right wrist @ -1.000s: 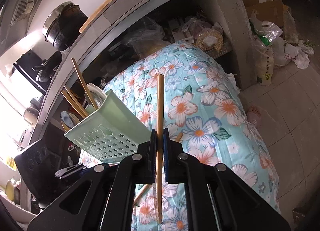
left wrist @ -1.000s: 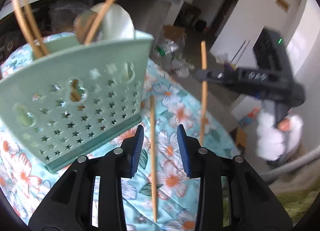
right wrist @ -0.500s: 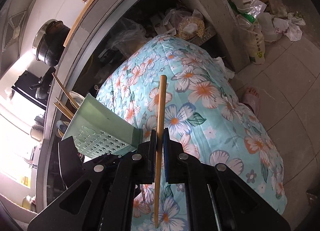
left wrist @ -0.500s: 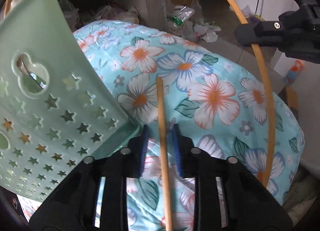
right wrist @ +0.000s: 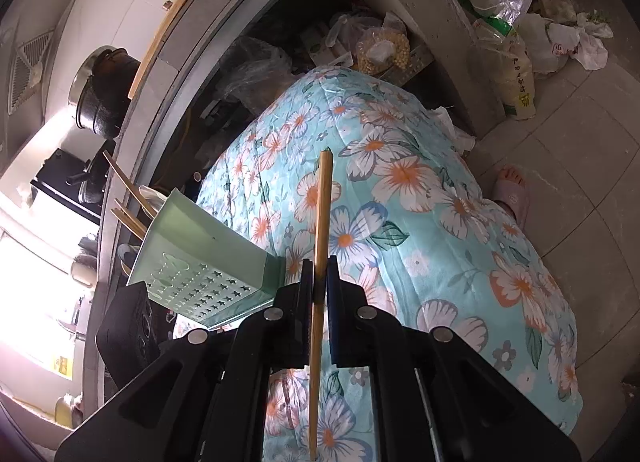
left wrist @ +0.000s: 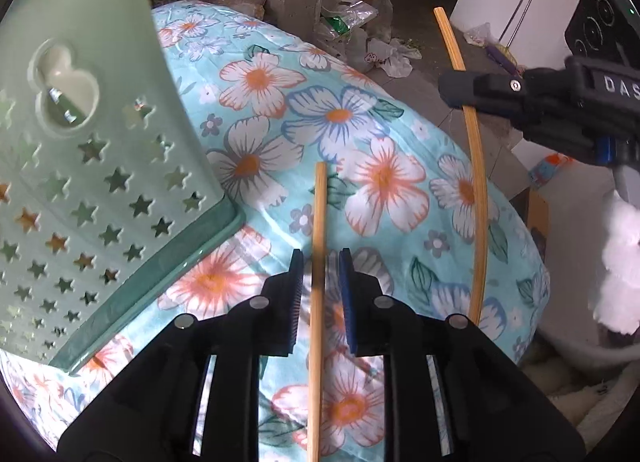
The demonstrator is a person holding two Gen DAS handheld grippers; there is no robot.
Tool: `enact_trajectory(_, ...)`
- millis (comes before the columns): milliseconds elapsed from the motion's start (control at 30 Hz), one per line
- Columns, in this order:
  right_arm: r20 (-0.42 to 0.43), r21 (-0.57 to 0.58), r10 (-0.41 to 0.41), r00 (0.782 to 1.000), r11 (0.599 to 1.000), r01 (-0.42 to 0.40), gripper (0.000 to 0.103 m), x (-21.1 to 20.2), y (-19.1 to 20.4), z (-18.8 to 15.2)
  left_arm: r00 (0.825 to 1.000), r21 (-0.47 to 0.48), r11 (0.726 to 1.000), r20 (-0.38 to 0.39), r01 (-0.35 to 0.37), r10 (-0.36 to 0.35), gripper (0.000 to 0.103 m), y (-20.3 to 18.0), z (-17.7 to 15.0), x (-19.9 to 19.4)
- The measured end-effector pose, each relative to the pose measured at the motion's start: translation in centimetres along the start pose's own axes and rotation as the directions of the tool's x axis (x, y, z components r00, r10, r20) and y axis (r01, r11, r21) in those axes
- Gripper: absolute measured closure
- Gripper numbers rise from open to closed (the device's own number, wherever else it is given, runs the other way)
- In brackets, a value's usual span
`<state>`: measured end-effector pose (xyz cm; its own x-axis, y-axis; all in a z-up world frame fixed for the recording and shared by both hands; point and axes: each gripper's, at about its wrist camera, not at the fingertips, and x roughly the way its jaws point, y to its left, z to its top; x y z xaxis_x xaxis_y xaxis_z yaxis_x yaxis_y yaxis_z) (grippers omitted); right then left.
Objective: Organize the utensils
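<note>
A pale green utensil basket (left wrist: 80,165) with star-shaped holes lies tilted on a floral cloth (left wrist: 360,133); it also shows in the right wrist view (right wrist: 200,262) with several chopsticks (right wrist: 124,197) sticking out of it. My left gripper (left wrist: 320,262) straddles a bamboo chopstick (left wrist: 318,221) lying on the cloth; its jaws stand narrowly apart on either side, not touching it. My right gripper (right wrist: 320,270) is shut on a second chopstick (right wrist: 322,205), held above the cloth; this one also shows in the left wrist view (left wrist: 476,181).
The floral cloth (right wrist: 440,221) covers a rounded low surface. Behind it a concrete counter (right wrist: 248,1) shelters bags and clutter. Plastic bags (right wrist: 512,61) and a cardboard box lie on the tiled floor to the right. A person's slippered foot (right wrist: 510,185) is beside the cloth.
My left gripper has come down around the lying chopstick and its jaws have narrowed. The right gripper has kept its chopstick and shifted slightly relative to the basket.
</note>
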<state>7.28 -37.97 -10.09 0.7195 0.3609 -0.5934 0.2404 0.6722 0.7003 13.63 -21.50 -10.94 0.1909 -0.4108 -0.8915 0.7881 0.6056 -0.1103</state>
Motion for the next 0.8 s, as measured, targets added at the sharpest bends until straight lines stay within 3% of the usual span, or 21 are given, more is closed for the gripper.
enact_trajectory(133,0.001,-0.004,-0.002,1.000,1.000,0.002,0.096,-0.1,0.3,-0.1,1.000,0.022,0.999,-0.010,-0.024,0.025,0.087,-0.4,0.7,1.2)
enact_trajectory(200,0.006,-0.011,-0.002,1.000,1.000,0.002,0.096,-0.3,0.4,-0.2,0.999,0.030,0.999,-0.001,-0.037,0.037,0.097,-0.6,0.8,1.3)
enact_trajectory(267,0.011,-0.016,0.000,1.000,1.000,0.000,0.096,-0.5,0.6,-0.3,0.999,0.031,0.999,0.004,-0.042,0.042,0.097,-0.8,1.1,1.4)
enact_trajectory(533,0.041,-0.090,0.001,0.999,0.996,0.002,0.097,-1.6,2.5,-0.5,0.995,-0.010,1.000,0.099,-0.028,0.029,0.097,-0.5,0.6,-3.2)
enact_trajectory(700,0.075,-0.167,-0.001,0.997,0.986,0.013,0.097,-2.5,4.7,-0.7,0.975,-0.085,0.996,0.222,0.039,-0.019,0.097,1.0,0.6,-8.4)
enact_trajectory(800,0.082,-0.196,0.004,0.997,0.981,0.012,0.097,-2.7,5.7,-0.8,0.948,-0.123,0.988,0.313,0.097,-0.054,0.097,2.2,0.6,-11.7)
